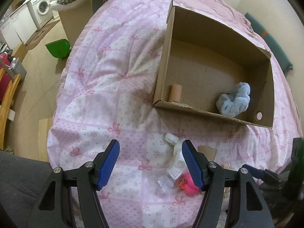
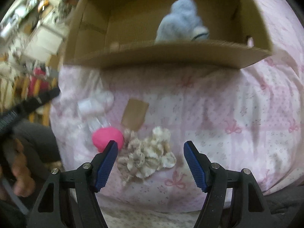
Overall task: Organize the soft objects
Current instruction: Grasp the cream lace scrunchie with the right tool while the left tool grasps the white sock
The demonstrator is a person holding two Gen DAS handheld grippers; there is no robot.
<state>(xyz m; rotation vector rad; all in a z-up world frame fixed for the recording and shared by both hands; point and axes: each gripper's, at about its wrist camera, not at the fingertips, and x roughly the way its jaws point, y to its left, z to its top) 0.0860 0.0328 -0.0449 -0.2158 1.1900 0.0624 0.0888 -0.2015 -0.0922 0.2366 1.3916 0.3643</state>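
Both claws stand released, jaws apart, nothing clamped. Left gripper (image 1: 150, 163) hangs over the quilt; its right pad partly covers a white soft item (image 1: 175, 146) and a pink plush toy (image 1: 188, 184). Right gripper (image 2: 150, 163) hangs above a cream crocheted bundle (image 2: 148, 155), which lies between the pad lines but is not pressed; whether the tips touch the fabric cannot be told.

Hidden or unclear: the right wrist view is motion-blurred, so the white item and a clear plastic wrapper (image 1: 165, 184) are hard to resolve. The box's near wall cuts off the lower part of a light blue plush (image 1: 234, 100).

Surface: a pink patchwork quilt (image 1: 106, 79) with bow print covers a bed. An open cardboard box (image 1: 163, 60) rests on it, holding the blue plush in the near right corner and a cardboard tube (image 1: 175, 93) upright in the near left. A loose cardboard scrap (image 2: 135, 114) lies near the cream bundle. A washing machine (image 1: 42, 7) and a green bin (image 1: 58, 48) stand on the floor beyond.

The cream bundle's long axis runs roughly from left to right.
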